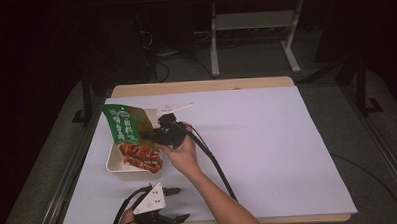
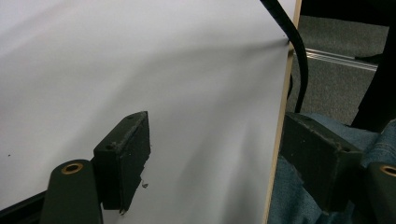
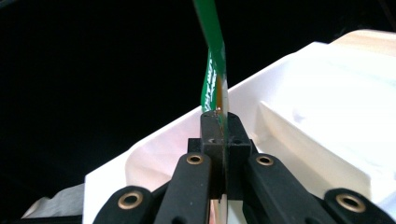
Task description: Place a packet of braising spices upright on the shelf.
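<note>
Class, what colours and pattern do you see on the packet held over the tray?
The packet is green on top with white characters, and below that a picture of reddish-brown meat. The high view shows it best.

right claw (image 1: 155,135) pinching green packet (image 1: 125,125) (over tray (image 1: 114,162))

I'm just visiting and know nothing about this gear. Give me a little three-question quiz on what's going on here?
1. True or false: the right gripper is pinching the green food packet.
2. What lies under the packet? A) white tray B) metal bowl C) wooden box
3. Fill in: the left gripper has its jaws ____, with nothing between them.

Key: 1 true; 2 A; 3 open.
</note>
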